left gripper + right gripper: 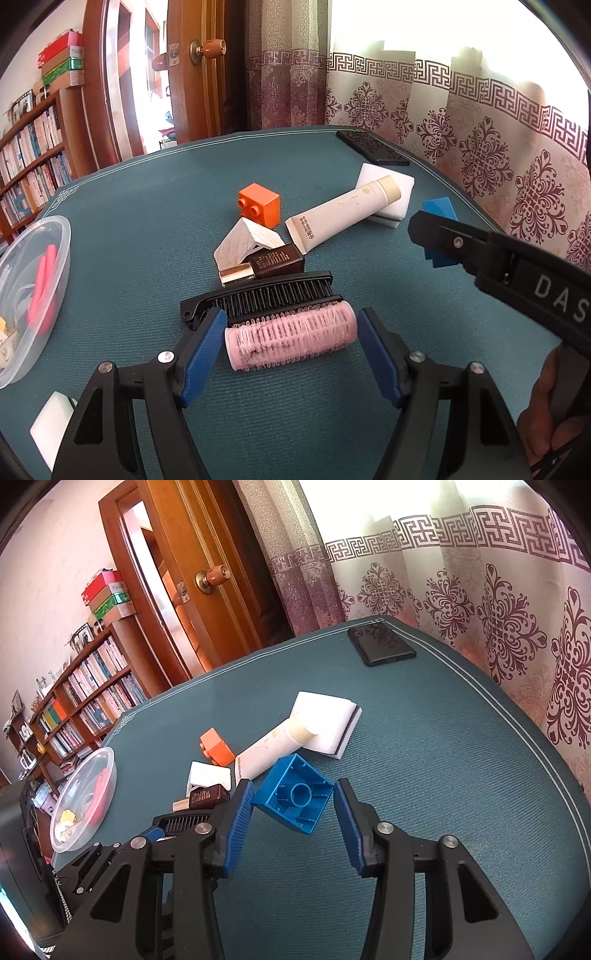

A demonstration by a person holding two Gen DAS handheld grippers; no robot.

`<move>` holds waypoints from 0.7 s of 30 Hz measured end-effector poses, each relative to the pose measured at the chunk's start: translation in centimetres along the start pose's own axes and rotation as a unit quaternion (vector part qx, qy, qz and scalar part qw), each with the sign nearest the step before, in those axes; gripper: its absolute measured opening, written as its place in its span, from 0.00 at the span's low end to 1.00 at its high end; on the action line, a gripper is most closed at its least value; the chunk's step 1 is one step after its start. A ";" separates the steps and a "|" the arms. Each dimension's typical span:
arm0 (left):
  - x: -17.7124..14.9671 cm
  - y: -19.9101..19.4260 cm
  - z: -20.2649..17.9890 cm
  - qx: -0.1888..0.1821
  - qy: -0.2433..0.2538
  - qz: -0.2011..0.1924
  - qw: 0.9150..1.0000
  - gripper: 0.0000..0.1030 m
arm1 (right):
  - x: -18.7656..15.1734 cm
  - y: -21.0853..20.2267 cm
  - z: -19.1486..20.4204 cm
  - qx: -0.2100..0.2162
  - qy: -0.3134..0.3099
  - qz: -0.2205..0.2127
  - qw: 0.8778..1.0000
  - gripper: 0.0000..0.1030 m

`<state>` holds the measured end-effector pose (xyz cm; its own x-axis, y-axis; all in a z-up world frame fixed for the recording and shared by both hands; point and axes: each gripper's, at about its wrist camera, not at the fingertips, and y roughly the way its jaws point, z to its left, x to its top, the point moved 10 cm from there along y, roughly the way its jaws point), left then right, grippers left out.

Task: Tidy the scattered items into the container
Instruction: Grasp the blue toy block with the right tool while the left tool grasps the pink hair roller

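Note:
In the left wrist view a pink hair roller (291,338) lies on the teal table (155,206). My left gripper (291,314) is open and straddles it, one blue pad just off each end. A black comb (258,295) lies directly behind the roller. In the right wrist view my right gripper (294,785) is open around a tilted blue block (291,799) with its hollow underside showing; the left pad is at the block's edge. The clear plastic container (55,236), holding pink items, sits at the table's left edge and appears as the container (107,771) in the right wrist view.
Behind the comb lie a brown bottle (273,260), a white wedge block (247,243), an orange block (258,208), a white tube (343,210) resting on a white sponge (399,181), and a black phone (373,147). Another white sponge (51,417) is near left. A curtain lines the right side.

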<state>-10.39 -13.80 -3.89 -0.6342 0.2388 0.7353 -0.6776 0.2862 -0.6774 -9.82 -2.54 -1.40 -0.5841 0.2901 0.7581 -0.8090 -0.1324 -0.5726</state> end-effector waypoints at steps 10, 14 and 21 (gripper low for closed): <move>0.5 -1.4 0.9 0.026 0.009 -0.030 0.999 0.75 | -0.2 0.2 0.3 -0.002 -0.009 -0.004 1.000 0.47; 0.7 -2.0 1.4 0.030 0.005 -0.039 0.999 0.75 | -0.2 0.2 0.5 -0.003 -0.014 -0.007 1.000 0.47; 1.5 -3.3 3.0 0.038 -0.016 -0.058 0.997 0.75 | -0.4 0.3 0.9 -0.006 -0.023 -0.011 1.000 0.47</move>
<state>-10.25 -17.17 -0.59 -0.5612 0.1786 0.8082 -0.7723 0.2382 -0.5890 -9.89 -3.55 -1.63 -0.5692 0.2495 0.7835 -0.8207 -0.1150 -0.5596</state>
